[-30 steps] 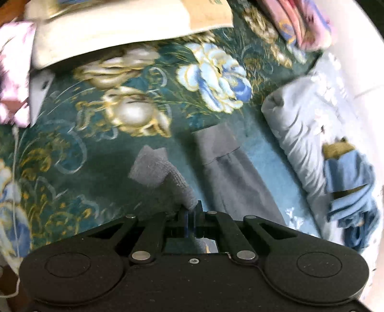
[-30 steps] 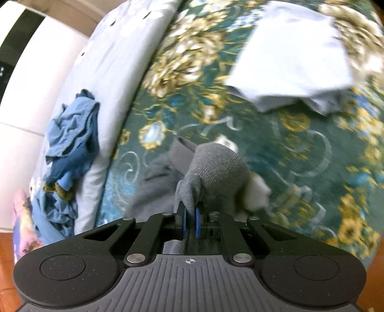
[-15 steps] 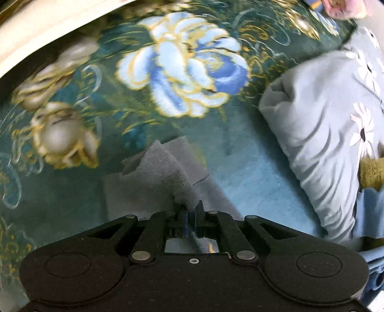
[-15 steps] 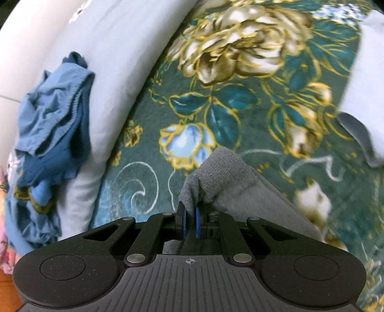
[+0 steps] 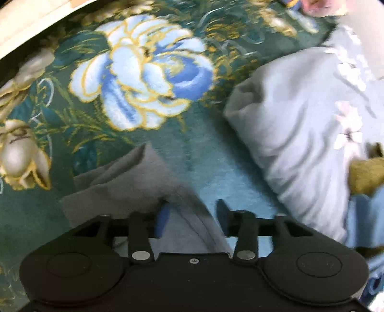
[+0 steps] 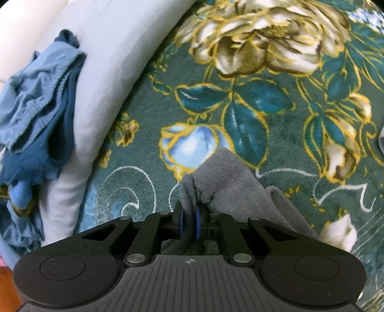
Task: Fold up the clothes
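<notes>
A grey knit garment (image 5: 134, 184) lies folded on the green floral blanket (image 5: 100, 134). My left gripper (image 5: 193, 216) stands open just above it, and the grey cloth runs between its spread fingers without being pinched. In the right wrist view the same grey garment (image 6: 228, 175) bunches up in front of my right gripper (image 6: 189, 222), which is shut on a fold of it, blue pads pressed together.
A pale grey-blue flowered pillow (image 5: 300, 134) lies to the right, with crumpled blue clothes (image 6: 36, 115) and a mustard item (image 5: 367, 172) on it. A cream cushion (image 5: 28, 26) edge sits at the far left. Pink fabric (image 5: 319, 7) shows at the top.
My left gripper has opened and let go of the grey garment, which now lies flat on the blanket. My right gripper stays shut on it and has pushed forward, closer to the blanket.
</notes>
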A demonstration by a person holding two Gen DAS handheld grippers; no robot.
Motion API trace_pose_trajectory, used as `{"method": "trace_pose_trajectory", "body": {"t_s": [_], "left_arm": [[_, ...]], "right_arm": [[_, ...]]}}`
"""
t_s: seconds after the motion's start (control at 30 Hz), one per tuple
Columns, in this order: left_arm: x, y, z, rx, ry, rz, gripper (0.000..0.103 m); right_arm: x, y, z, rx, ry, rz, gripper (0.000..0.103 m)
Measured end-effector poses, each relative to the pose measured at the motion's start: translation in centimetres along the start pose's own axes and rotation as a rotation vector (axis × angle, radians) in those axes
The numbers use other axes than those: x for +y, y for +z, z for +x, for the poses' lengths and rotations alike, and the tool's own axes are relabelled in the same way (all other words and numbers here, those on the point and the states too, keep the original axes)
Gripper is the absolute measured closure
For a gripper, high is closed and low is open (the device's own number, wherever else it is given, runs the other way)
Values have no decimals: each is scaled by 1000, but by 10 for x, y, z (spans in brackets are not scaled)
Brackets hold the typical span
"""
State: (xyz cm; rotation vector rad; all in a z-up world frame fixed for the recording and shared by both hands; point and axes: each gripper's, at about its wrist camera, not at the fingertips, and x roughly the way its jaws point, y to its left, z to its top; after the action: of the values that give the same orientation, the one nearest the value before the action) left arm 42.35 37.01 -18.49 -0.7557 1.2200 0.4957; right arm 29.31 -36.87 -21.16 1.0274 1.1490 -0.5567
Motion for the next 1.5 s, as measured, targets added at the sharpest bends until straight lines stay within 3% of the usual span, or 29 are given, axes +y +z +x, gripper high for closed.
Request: {"method": "trace_pose_trajectory", "body": {"t_s": [0.07, 0.17, 0.23, 0.37, 0.43, 0.57, 0.8, 0.87, 1.03, 1.13, 1.3, 1.37, 1.5], "left_arm": [[0, -2, -12, -13, -32, 40, 53], [10, -5, -44, -85, -96, 91, 44], [24, -8, -65, -141, -121, 97, 28], [60, -18, -88, -217, -112, 71, 21], [69, -24, -78, -219, -126, 82, 21], [85, -35, -59, -222, -154, 103, 20], [114, -55, -25, -227, -203, 141, 21], [115, -59, -29, -242, -221, 133, 25], [117, -69, -38, -277, -268, 113, 64], [119, -75, -43, -299, -296, 101, 76], [121, -84, -53, -334, -342, 81, 82], [131, -96, -76, -361, -359, 88, 85], [165, -106, -99, -361, -334, 83, 88]], "right_arm": [[4, -3, -5, -9, 2, -32, 90], [9, -8, -15, -25, 42, -68, 65], [15, -15, -25, -48, 73, -120, 49], [22, -36, -52, -119, 117, -203, 35], [22, -49, -68, -160, 158, -229, 13], [8, -80, -89, -210, 187, -206, 13], [-21, -131, -99, -177, 136, -143, 13], [-27, -145, -102, -166, 115, -143, 13], [-27, -170, -101, -147, 77, -167, 13], [-19, -181, -101, -144, 89, -175, 13], [-2, -197, -104, -132, 121, -219, 13], [0, -202, -106, -130, 130, -222, 13], [-2, -210, -112, -132, 141, -208, 13]]}}
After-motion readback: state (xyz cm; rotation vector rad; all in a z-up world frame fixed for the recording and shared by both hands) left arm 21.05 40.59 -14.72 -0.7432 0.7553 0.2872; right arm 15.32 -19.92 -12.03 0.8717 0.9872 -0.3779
